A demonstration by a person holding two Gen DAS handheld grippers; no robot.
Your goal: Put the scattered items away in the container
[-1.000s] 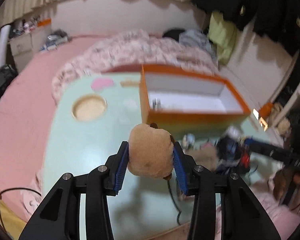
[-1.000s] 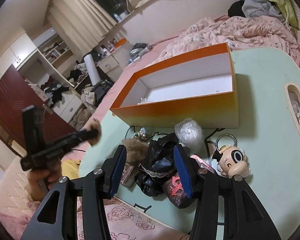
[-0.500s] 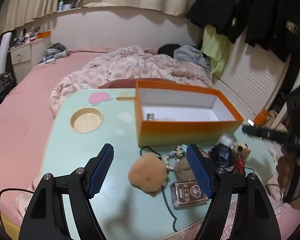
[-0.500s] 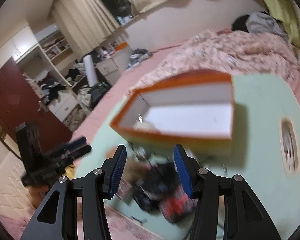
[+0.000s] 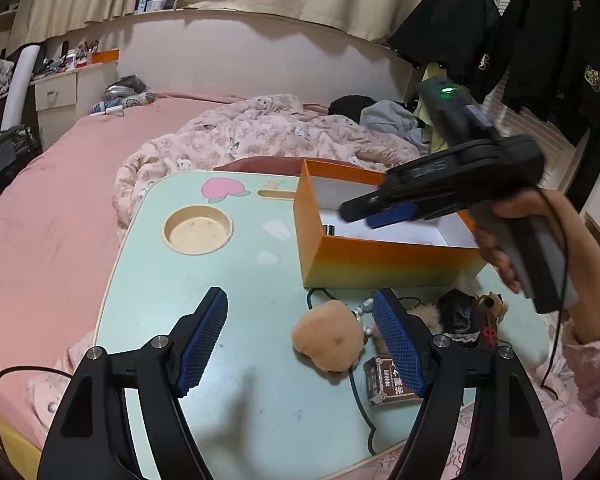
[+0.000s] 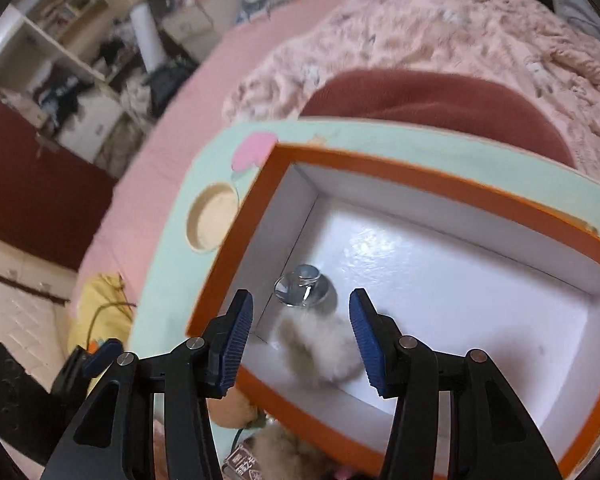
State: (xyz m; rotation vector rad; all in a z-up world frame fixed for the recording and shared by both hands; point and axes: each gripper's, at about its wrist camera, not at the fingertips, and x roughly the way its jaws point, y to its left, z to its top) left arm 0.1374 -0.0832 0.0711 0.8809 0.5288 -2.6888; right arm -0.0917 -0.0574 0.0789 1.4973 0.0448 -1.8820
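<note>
**Both fingers spread; fluffy item seen inside box**

Bed (image 5: pixel 80 168), pink sheet w/ rumpled floral quilt, carries the mint-green surface (image 5: pixel 240 280). Round recess (image 5: pixel 198 230) sits near its left side.

Orange box (image 5: pixel 380 260), white inside, stands on the far right part of the surface.

Right gripper (image 6: pixel 300 332) is over the box, pointing down into it; fingers spread, not touching anything. Below the gap, blurred: pale fluffy item (image 6: pixel 324 344) in the box's near-left corner, just beside a clear glassy piece w/ metal cap (image 6: pixel 303 288).

Left gripper (image 5: pixel 300 344) low over the surface, fingers wide apart, nothing pinched. Tan plush ball (image 5: pixel 328 338) lies on the surface btwn them, nearer the right finger. Remaining clutter just right of it: small brown carton (image 5: pixel 388 384), black lacy bundle (image 5: pixel 460 316), small toy figure (image 5: pixel 492 306).
</note>
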